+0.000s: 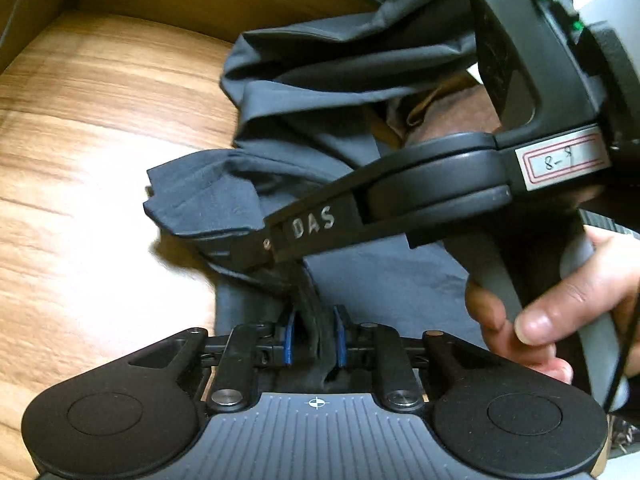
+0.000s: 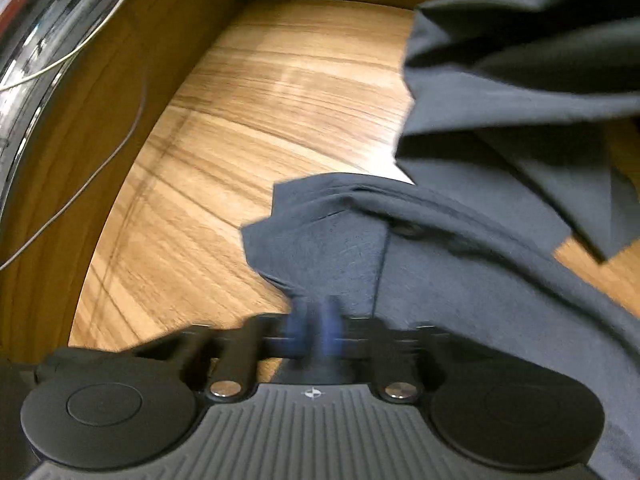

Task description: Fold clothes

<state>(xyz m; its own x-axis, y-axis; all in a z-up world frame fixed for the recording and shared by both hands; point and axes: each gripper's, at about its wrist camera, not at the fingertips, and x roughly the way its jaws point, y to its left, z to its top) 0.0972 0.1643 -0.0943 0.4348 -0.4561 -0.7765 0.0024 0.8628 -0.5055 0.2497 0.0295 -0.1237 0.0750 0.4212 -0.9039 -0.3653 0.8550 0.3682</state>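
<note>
A dark grey garment [image 1: 320,92] hangs bunched above the wooden table [image 1: 100,128]. My left gripper [image 1: 314,340] is shut on a thick fold of its fabric between the blue pads [image 1: 289,340]. My right gripper [image 1: 256,248] crosses the left wrist view from the right, marked "DAS", and pinches a corner of the same garment. In the right wrist view the right gripper [image 2: 316,320], blurred, is shut on the grey garment [image 2: 460,240], which drapes off to the right.
A hand [image 1: 560,320] holds the right gripper's handle. A dark wooden wall or box side [image 2: 100,140] borders the table at left, with a thin cable [image 2: 80,188] and a shiny metal object [image 2: 48,20] beyond it.
</note>
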